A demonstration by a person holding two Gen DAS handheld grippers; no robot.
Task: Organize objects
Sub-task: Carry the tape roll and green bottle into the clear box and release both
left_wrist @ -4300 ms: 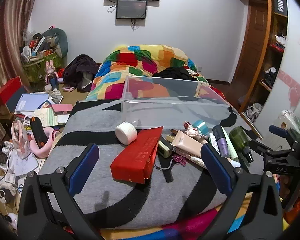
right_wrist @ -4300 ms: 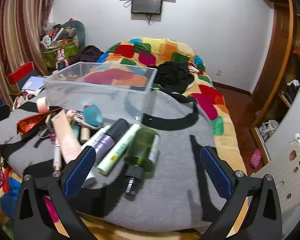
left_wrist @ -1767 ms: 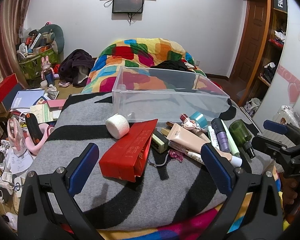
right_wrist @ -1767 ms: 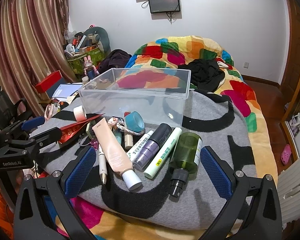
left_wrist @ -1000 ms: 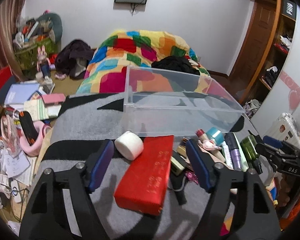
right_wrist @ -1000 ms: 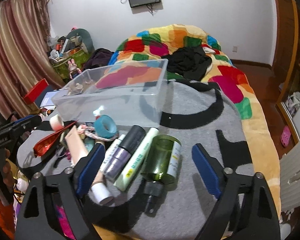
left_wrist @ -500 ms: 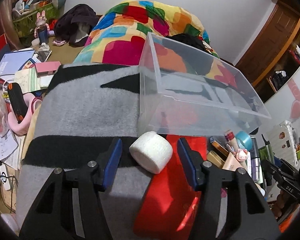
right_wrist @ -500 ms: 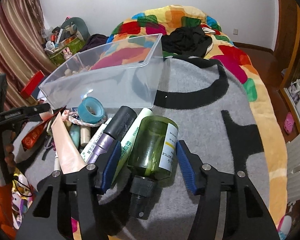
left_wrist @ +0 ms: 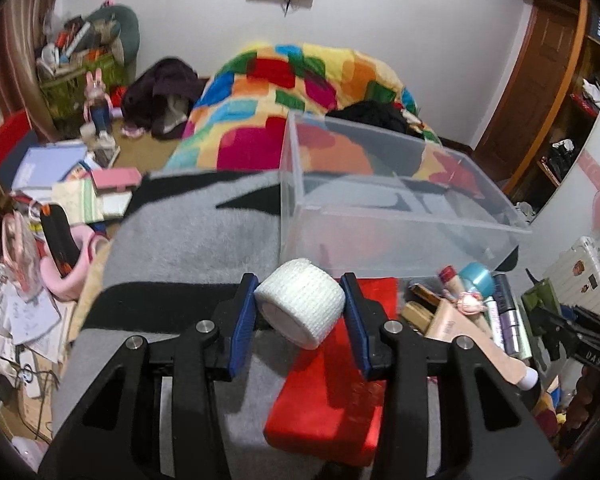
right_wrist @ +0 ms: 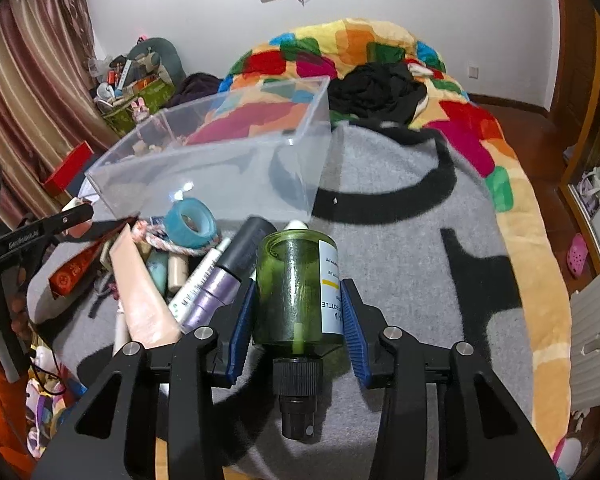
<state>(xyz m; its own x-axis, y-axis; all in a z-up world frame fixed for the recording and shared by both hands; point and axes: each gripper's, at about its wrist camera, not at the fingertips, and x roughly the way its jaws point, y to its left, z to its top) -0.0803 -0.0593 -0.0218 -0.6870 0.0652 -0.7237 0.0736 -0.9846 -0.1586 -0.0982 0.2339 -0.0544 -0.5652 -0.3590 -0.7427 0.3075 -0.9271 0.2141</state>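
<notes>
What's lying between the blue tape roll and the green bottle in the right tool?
In the right wrist view, a dark-capped purple tube and a white tube lie between the blue tape roll and the green bottle.

White gauze roll (left_wrist: 300,303) and green spray bottle (right_wrist: 298,290) sit gripped near clear bin (left_wrist: 400,216).

A bandage roll (left_wrist: 300,304) lies on a box (left_wrist: 328,392), before the bin (left_wrist: 400,216).

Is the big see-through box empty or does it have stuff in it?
Empty, it seems. Through the clear box both views show only blanket and quilt; the white roll and green bottle are outside, in grippers.
</notes>
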